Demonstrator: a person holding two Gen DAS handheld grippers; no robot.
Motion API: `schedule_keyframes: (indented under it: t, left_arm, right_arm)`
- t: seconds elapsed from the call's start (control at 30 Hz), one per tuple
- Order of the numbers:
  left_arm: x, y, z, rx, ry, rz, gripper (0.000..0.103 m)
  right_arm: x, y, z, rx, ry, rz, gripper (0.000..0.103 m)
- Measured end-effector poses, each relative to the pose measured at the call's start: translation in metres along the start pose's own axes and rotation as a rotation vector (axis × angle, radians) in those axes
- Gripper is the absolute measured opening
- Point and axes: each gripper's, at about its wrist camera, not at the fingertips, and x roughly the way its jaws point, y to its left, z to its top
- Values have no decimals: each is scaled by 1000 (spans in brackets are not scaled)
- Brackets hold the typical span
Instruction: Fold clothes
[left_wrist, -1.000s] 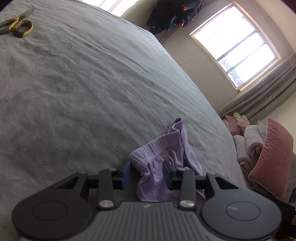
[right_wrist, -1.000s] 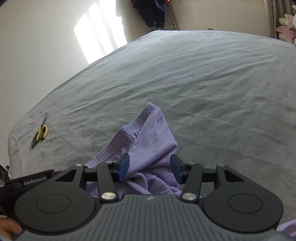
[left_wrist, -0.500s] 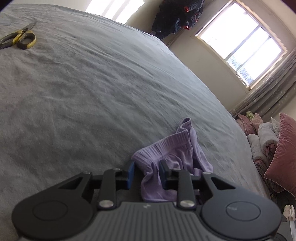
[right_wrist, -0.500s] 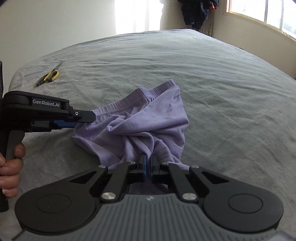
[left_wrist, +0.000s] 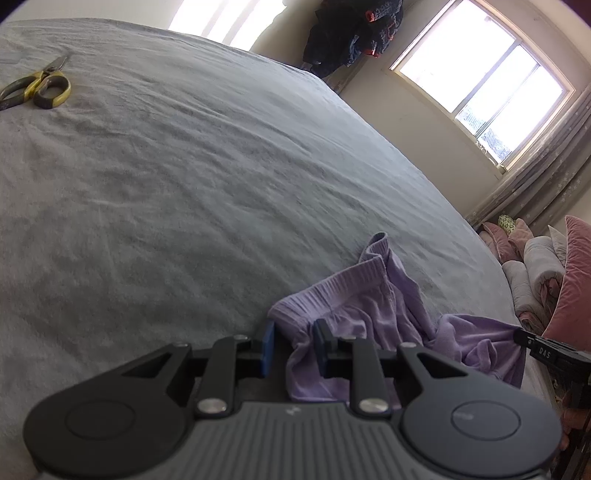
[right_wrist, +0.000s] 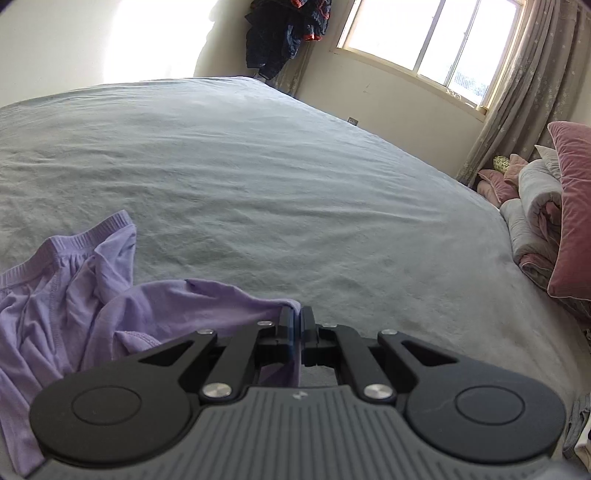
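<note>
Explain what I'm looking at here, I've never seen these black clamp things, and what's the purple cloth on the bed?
Nothing here is a robot arm: a person holds two hand-held grippers, each with a camera looking along its two fingers. One picture is from the left gripper, the other from the right gripper. On the grey bed lies a crumpled purple garment, meant for folding. The right gripper is shut on one edge of it. The left gripper's jaws are closing, with the ribbed waistband end between them. Yellow-handled scissors lie farther off on the bed, and pink pillows sit at its side.
</note>
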Motion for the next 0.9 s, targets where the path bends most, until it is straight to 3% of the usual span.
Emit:
schedule_keyframes:
  t: [0.33, 0.43, 0.67, 0.77, 0.8, 0.83, 0.9]
  left_arm:
    - [0, 3, 2, -23, 11, -16, 23]
    - [1, 3, 3, -28, 12, -17, 23]
    - [4, 7, 5, -80, 14, -39, 23]
    - [4, 8, 5, -94, 15, -49, 23]
    - [4, 8, 5, -94, 15, -51, 23]
    - [3, 8, 4, -90, 14, -50, 23]
    - [3, 7, 3, -83, 12, -46, 23]
  right_arm:
    - [61, -40, 7, 3, 51, -333, 2]
    - [74, -51, 1, 18, 95, -384, 2]
    - [82, -62, -21, 142, 175, -315, 8]
    - [70, -67, -25, 210, 183, -256, 23]
    - [64, -68, -26, 231, 179, -237, 40]
    - [56, -70, -28, 246, 171, -218, 49]
    - [41, -73, -32, 251, 161, -193, 49]
